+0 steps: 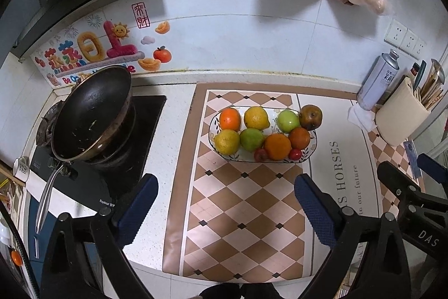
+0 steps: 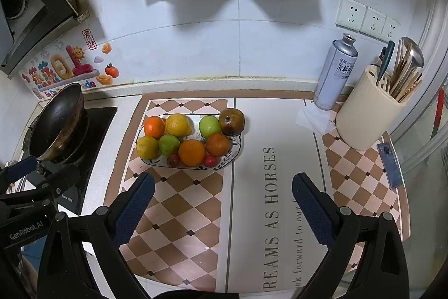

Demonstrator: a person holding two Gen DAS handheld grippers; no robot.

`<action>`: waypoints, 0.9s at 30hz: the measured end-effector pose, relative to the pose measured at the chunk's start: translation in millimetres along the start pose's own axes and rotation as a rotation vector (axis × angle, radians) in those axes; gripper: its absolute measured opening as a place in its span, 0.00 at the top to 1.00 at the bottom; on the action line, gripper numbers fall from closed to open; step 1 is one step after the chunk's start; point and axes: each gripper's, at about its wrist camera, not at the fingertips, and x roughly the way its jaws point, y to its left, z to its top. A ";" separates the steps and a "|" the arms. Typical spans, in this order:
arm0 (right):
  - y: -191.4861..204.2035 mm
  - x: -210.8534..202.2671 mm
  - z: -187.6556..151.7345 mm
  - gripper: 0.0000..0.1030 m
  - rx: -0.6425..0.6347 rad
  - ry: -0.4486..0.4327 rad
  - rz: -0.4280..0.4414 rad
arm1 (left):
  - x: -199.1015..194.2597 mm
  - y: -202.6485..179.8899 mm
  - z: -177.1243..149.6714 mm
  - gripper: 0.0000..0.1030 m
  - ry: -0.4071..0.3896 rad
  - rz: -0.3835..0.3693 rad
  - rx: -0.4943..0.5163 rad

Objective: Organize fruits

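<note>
Both grippers, left gripper and right gripper, hover with jaws released and empty above the checkered mat. Beyond them, toward the table's back edge, fruits fill the plate.

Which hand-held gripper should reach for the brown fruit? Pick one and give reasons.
Right, probably. The brown fruit sits at the plate's right end, nearer the right hand-held gripper. The left hand-held gripper is equally open but lines up with the plate's left side.

Wok, spray can, utensil holder
</note>
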 end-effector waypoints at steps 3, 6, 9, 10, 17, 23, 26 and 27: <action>-0.4 -1.6 -0.4 0.02 -0.001 -0.003 -0.004 | -1.7 1.6 0.5 0.03 -0.006 0.002 -0.006; -1.1 -2.6 0.2 0.02 -0.001 -0.004 -0.003 | -3.5 3.9 0.6 0.03 -0.013 0.003 -0.012; -0.8 -2.9 0.4 0.02 -0.002 -0.007 -0.004 | -4.7 5.6 0.5 0.03 -0.017 0.007 -0.017; -0.8 -2.9 0.3 0.02 -0.003 -0.006 -0.004 | -5.0 6.2 0.5 0.03 -0.018 0.007 -0.018; 3.0 -5.2 1.7 0.02 -0.016 -0.005 -0.001 | -6.8 7.8 -1.0 0.03 -0.018 0.010 -0.020; 5.9 -5.7 -0.5 0.02 -0.020 -0.001 -0.001 | -7.7 8.8 -3.1 0.03 -0.018 0.015 -0.022; 6.1 -5.9 -2.1 0.02 -0.018 0.001 0.000 | -8.1 9.4 -4.8 0.03 -0.018 0.017 -0.021; 6.3 -5.8 -2.5 0.02 -0.018 0.002 0.001 | -8.1 9.5 -4.9 0.03 -0.018 0.016 -0.020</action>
